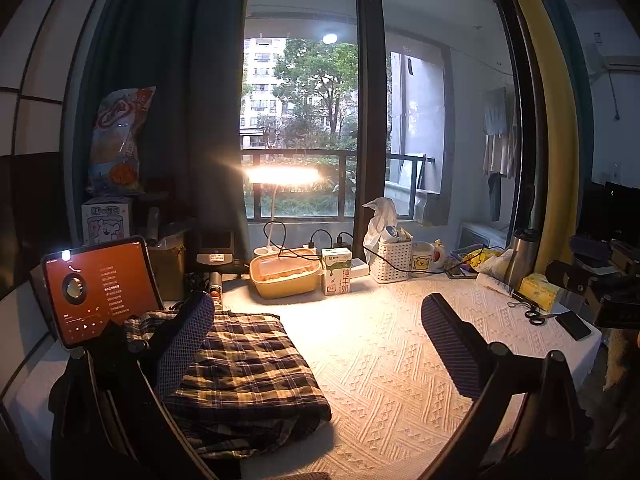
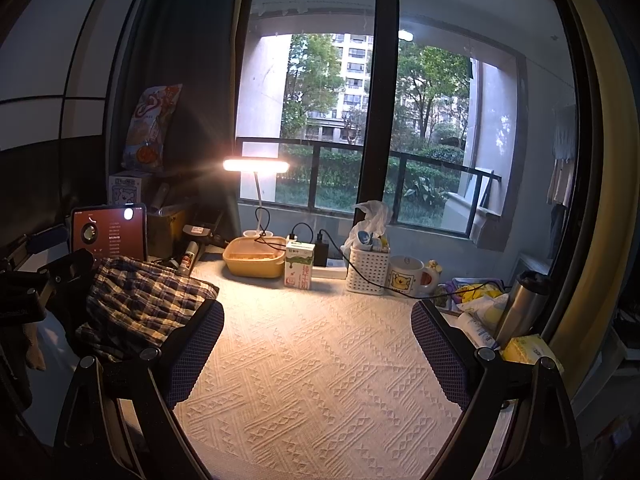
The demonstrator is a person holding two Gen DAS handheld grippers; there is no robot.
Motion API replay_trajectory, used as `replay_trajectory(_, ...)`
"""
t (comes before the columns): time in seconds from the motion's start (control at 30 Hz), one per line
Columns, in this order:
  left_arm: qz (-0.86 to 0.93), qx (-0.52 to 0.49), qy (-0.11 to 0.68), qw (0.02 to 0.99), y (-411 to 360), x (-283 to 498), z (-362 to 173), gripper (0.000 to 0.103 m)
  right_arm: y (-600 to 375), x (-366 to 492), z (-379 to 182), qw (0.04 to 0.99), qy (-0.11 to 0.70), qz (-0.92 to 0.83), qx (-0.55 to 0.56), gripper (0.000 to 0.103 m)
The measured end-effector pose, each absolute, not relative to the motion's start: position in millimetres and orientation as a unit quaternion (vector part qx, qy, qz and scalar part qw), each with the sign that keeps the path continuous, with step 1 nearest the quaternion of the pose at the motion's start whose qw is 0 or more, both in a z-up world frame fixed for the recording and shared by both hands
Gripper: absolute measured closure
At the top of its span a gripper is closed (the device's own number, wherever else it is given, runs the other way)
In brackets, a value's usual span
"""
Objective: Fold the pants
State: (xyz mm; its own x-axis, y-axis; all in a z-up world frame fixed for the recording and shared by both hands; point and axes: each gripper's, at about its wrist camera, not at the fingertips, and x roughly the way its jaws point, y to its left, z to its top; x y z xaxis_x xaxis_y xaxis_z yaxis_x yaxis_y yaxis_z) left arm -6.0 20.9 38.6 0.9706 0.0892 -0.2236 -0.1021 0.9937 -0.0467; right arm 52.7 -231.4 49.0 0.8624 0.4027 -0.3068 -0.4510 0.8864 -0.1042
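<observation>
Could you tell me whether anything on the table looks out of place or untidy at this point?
Nothing looks spilled or damaged. The plaid pants lie folded at the table's left side, though the bundle is uneven, with rumpled fabric near the tablet. Both the left gripper and right gripper are open and empty.

Folded plaid pants (image 1: 244, 376) lie beside wide-spread left tongs (image 1: 316, 344).

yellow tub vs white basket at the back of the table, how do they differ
The yellow tub is low, wide and smooth-walled, and a clear lid covers it; the white basket is taller, narrower and has perforated walls. The tub stands left of the milk carton, the basket right of it. The basket is open-topped and stuffed with small items and a plastic bag. Both stand at the table's window edge, and black cables cross both.
</observation>
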Motion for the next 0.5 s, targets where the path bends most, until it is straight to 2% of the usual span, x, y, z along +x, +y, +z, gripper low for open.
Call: replay_trajectory(0.5,0.046,-0.033,0.112,0.992,20.9,-5.6,38.0,0.001,-231.2,54.5,47.1,0.961,0.143,0.222,-0.087,0.007)
